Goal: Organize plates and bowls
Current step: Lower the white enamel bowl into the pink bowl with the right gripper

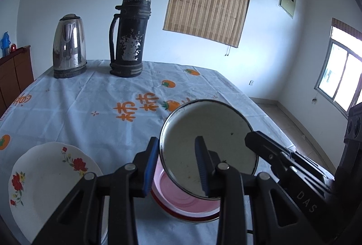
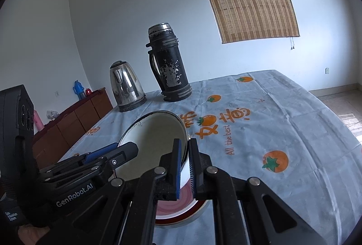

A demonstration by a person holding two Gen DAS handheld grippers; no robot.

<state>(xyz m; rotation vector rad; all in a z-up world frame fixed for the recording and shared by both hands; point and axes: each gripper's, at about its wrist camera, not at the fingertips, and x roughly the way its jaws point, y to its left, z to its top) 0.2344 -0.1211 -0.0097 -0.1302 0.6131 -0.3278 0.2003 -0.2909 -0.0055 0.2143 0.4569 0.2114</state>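
The white enamel bowl [image 1: 209, 147] — empty, tilted mouth toward the cameras — hangs over the pink-lined bowl [image 1: 187, 202] on the tablecloth [image 1: 90, 97], its rim pinched by left gripper [image 1: 176, 168] and right gripper [image 2: 184, 168].

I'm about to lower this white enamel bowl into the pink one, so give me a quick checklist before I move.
1. Left hand-held gripper clamps the white enamel bowl's rim: ok.
2. Right hand-held gripper clamps the opposite rim: ok.
3. Bowl level: not ok, tilted toward the cameras.
4. Pink bowl directly beneath: ok.
5. Pink bowl's inside free of anything: cannot tell, partly hidden.
6. Floral plate apart from the pink bowl: ok.
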